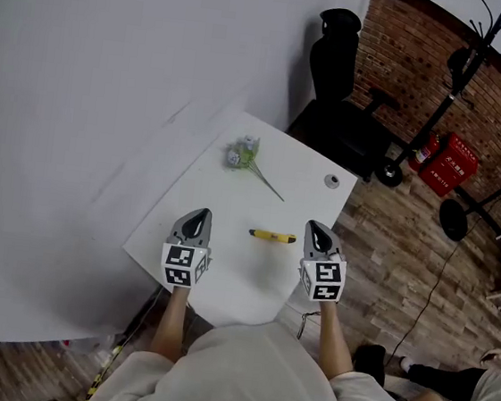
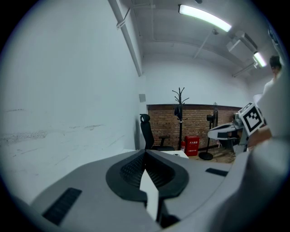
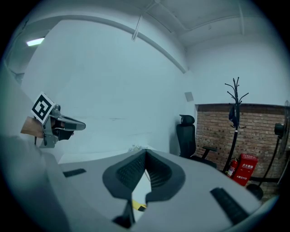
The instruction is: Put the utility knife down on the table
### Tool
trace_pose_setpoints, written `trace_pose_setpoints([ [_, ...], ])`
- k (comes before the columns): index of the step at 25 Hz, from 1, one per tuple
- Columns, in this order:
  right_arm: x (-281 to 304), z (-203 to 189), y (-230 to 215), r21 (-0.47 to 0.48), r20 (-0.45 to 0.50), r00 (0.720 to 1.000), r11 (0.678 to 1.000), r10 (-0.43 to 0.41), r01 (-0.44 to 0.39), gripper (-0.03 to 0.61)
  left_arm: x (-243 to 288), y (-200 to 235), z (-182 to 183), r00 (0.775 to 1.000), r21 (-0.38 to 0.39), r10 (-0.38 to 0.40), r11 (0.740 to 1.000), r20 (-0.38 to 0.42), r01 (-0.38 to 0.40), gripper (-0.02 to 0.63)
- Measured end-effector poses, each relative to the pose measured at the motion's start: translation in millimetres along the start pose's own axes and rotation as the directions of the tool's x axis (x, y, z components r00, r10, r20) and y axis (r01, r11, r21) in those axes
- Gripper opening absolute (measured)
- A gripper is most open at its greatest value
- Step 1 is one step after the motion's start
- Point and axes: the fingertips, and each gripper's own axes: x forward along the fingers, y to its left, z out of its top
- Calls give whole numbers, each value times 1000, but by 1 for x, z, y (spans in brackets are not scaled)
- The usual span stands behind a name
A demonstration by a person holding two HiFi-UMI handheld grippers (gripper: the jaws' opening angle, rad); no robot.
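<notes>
The left gripper [image 1: 198,214] was clenched, its dark ribbed pads meeting at the tips with nothing between them, as its own view [image 2: 146,152] showed. The right gripper [image 1: 317,227] was likewise clamped shut and empty [image 3: 146,152]. Both were held side by side over the near part of the white table [image 1: 233,198], each pointing away from the person, marker cubes toward the body.

The utility knife [image 1: 272,236], yellow with a dark end, lay flat on the table between the two grippers, nearer the right one and touching neither. A sliver of its yellow body [image 3: 137,206] showed below the right gripper's closed jaws.

Farther along the table lay a small green-and-white sprig [image 1: 243,154] with a thin stem trailing toward the knife. A small round grey object [image 1: 332,181] sat near the table's right edge.

Beyond the table stood a black office chair [image 1: 335,70] against a brick wall [image 1: 402,51], with a black coat stand [image 1: 468,67] and a red fire-extinguisher box [image 1: 450,164] on the wooden floor [image 1: 389,247].
</notes>
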Motion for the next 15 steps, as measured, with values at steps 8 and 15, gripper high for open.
trace_pose_setpoints([
  [8,1,-2,1,13,-2,1000,1000,1,-1,-2,1,0,2,1000,0,0,1000,3,0,6],
  [15,2,-1,-1,16,-3,1000,1000,-3,3,-2,3,-1,2,1000,1,-5,1000,4,5,6],
])
